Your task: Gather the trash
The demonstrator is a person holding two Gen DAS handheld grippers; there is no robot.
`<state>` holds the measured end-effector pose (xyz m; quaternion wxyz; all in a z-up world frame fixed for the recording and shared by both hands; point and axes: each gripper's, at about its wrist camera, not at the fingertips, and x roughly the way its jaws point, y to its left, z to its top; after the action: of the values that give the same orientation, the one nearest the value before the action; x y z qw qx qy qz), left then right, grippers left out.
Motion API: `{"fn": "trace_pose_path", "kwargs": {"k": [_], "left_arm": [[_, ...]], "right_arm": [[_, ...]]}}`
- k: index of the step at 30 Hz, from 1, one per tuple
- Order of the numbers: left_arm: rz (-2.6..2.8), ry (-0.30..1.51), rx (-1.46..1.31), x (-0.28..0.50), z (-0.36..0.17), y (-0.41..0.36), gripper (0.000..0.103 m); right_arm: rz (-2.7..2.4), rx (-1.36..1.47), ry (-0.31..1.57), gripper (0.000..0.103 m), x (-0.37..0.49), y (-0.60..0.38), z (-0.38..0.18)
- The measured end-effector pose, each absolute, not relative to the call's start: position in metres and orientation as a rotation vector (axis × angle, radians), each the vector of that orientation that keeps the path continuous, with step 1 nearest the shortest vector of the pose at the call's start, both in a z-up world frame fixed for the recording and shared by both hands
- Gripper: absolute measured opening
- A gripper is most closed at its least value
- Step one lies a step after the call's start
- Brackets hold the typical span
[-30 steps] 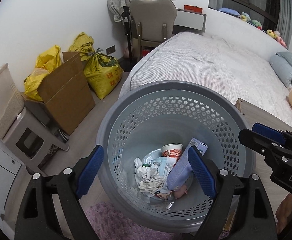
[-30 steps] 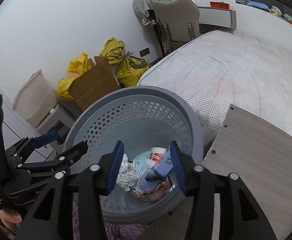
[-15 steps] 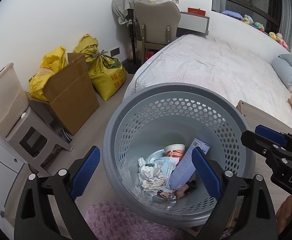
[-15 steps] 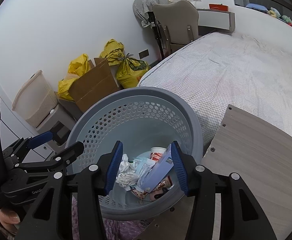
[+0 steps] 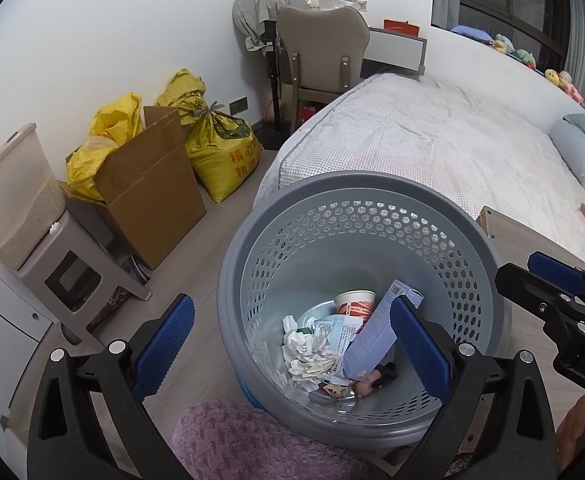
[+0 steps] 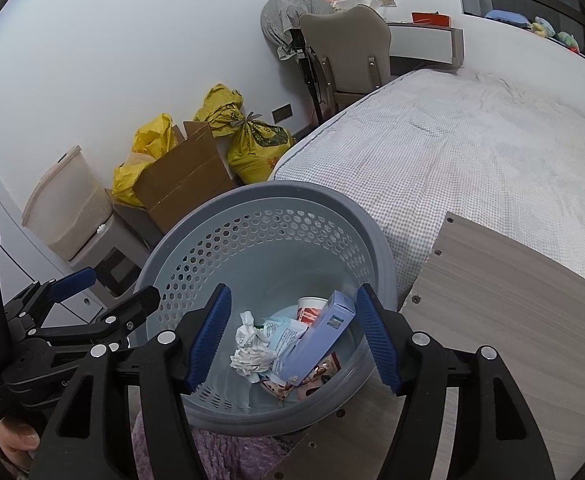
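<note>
A grey perforated basket [image 5: 352, 180] [image 6: 260, 190] stands on the floor between the bed and a low stool. In it lie crumpled white paper [image 5: 306, 350] [image 6: 248, 344], a paper cup [image 5: 354, 302] [image 6: 312, 308], a lavender carton [image 5: 376, 332] [image 6: 320, 336] leaning on the wall, and wrappers. My left gripper [image 5: 288, 320] hovers over the near left rim, its jaws opening wide with nothing held. To its right, my right gripper [image 6: 292, 296] hangs above the basket's mouth, jaws also opening and holding nothing. Each gripper shows in the other's view, the right gripper [image 5: 532, 272] and the left gripper [image 6: 104, 292].
A bed [image 5: 432, 148] runs behind the basket. A wooden board [image 6: 512, 320] lies to its right. A cardboard box [image 5: 152, 184], yellow sacks [image 5: 220, 148] and a stool with a container [image 5: 52, 272] line the left wall. A purple rug [image 5: 244, 440] lies in front.
Both grippers' jaws have spread wider. Both views have drawn back slightly from the basket. The trash inside has not moved.
</note>
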<state>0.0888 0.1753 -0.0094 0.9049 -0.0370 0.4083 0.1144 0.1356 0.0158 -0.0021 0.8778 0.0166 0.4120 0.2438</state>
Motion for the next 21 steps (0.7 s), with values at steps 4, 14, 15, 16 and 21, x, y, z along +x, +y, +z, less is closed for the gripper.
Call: {"fn": "trace_pose_path", "kwargs": {"k": [4,14,15,16,21], "left_arm": [[0.245,0.845,-0.079,0.0882,-0.0093,0.1768,0.097],[0.254,0.848,-0.08,0.087,-0.0076,0.1768,0.097],[0.256,0.848,-0.08,0.0871,-0.0075,0.1771,0.097],[0.258,0.848,-0.08,0.087,-0.0071,0.1774,0.097],[0.267,0.85,-0.089,0.0876,-0.0074,0.1789,0.097]], "right_arm": [[0.504,0.041,0.862,0.066,0.1364,0.0153,-0.0021],[0.492,0.042,0.861,0.067,0.1349,0.014,-0.0024],[0.493,0.043,0.861,0.066,0.1348,0.0137,-0.0023],[0.492,0.044,0.861,0.067,0.1347,0.0133,-0.0023],[0.487,0.052,0.866,0.068,0.1359,0.0111,-0.0025]]}}
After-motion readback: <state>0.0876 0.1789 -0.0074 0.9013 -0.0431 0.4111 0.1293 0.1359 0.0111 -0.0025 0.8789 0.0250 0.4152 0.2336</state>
